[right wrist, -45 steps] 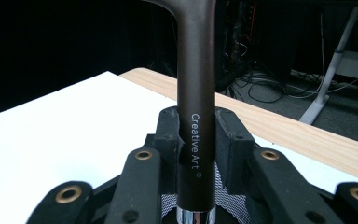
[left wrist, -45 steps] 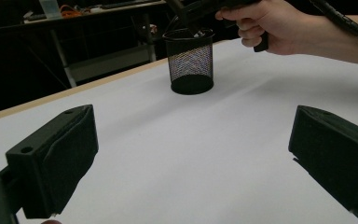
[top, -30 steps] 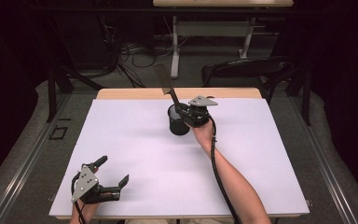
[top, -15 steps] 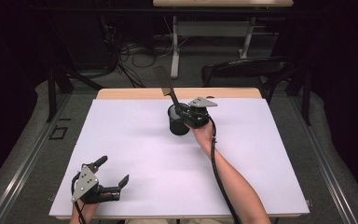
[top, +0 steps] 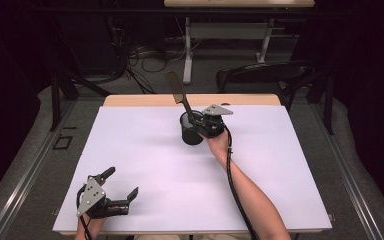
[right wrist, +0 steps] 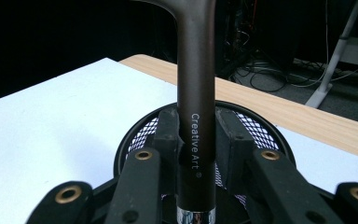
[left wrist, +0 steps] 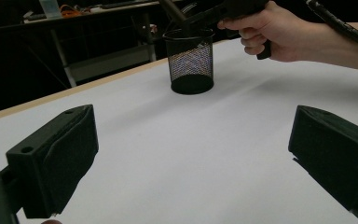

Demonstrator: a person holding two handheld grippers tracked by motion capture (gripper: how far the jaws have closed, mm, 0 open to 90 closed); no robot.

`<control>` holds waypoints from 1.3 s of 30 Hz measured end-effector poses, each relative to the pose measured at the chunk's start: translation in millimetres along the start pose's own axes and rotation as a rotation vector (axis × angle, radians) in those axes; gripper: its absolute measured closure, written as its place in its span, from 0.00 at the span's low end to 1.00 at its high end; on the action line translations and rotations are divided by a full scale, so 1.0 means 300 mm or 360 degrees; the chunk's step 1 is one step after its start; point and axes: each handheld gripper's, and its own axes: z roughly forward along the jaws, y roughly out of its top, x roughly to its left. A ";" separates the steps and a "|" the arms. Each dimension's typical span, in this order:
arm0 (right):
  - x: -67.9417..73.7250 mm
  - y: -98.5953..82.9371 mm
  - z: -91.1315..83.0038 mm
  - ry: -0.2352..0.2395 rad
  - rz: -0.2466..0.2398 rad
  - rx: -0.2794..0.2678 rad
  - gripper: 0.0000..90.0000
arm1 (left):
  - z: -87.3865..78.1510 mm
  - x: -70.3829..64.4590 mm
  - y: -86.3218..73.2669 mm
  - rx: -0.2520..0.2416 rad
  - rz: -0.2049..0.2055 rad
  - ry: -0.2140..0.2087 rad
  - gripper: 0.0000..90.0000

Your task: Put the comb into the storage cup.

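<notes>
Where gripper [right wrist: 196,140] clamps: brush [right wrist: 195,70] (top cropped)

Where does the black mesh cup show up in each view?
High view: mesh cup far centre of the table, at the right tool.
Left gripper view: upper centre, beyond the open jaws.
Right gripper view: bottom centre, behind the jaws.
Shared landmark: brush handle.

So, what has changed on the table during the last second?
Almost nothing. The right gripper stays shut on the dark tool handle over the black mesh cup, perhaps slightly lower. The left gripper rests open near the table's front edge, as before.
</notes>
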 end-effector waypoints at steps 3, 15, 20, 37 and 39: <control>0.000 -0.001 -0.003 -0.0001 0.0005 0.0001 0.81 | 0.000 0.000 0.000 -0.0001 0.0001 0.0000 0.02; 0.006 -0.003 -0.024 0.0007 -0.0037 0.0015 0.66 | 0.000 0.000 0.000 0.0000 0.0001 0.0000 0.02; 0.014 0.015 -0.053 0.0031 -0.0042 0.0004 0.46 | 0.002 -0.002 0.001 0.0001 0.0005 -0.0004 0.02; 0.015 0.054 -0.145 0.0123 -0.0070 0.0088 0.19 | 0.003 -0.003 0.002 0.0007 0.0011 -0.0002 0.02; 0.017 0.055 -0.154 0.0131 -0.0076 0.0095 0.18 | 0.003 -0.003 0.002 0.0007 0.0011 -0.0005 0.02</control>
